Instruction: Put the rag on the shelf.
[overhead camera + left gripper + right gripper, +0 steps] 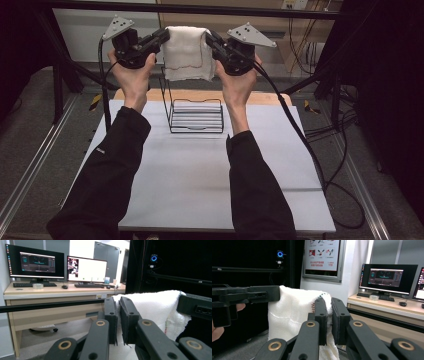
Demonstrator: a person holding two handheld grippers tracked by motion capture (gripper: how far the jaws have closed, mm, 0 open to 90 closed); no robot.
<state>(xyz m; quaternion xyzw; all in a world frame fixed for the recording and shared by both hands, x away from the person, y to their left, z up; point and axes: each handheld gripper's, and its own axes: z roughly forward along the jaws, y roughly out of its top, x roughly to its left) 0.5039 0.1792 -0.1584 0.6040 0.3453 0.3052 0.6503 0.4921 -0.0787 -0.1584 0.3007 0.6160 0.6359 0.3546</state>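
While we look down from the high view, we see the person's two forearms in black sleeves reaching forward over the white table top [200, 180], each hand raised and wrapped around a gripper. Our left gripper [161, 39] pinches the left upper corner of a white towel [186, 54], and our right gripper [211, 41] pinches the right upper corner, so the cloth hangs spread between them, well above the table. A thin red stitched line runs across the towel's lower part (it shows in the high view as a faint wavy thread).

Below and just behind the hanging towel stands a black wire rack [196, 116] on the table, its slatted base bare and its upright frame rising towards the cloth; we cannot tell whether the towel's lower edge touches that frame.

From the left gripper view, we see the left gripper [119, 315] with its jaws nearly together, a fold of the towel [152, 307] clamped between the pads, and the right gripper's black jaw holding the far corner at the picture's right edge. From the right gripper view, the right gripper [329, 315] likewise stands closed on the towel [292, 312], with the edge stitching caught just at its pads, and the left gripper grips the opposite corner at the left.
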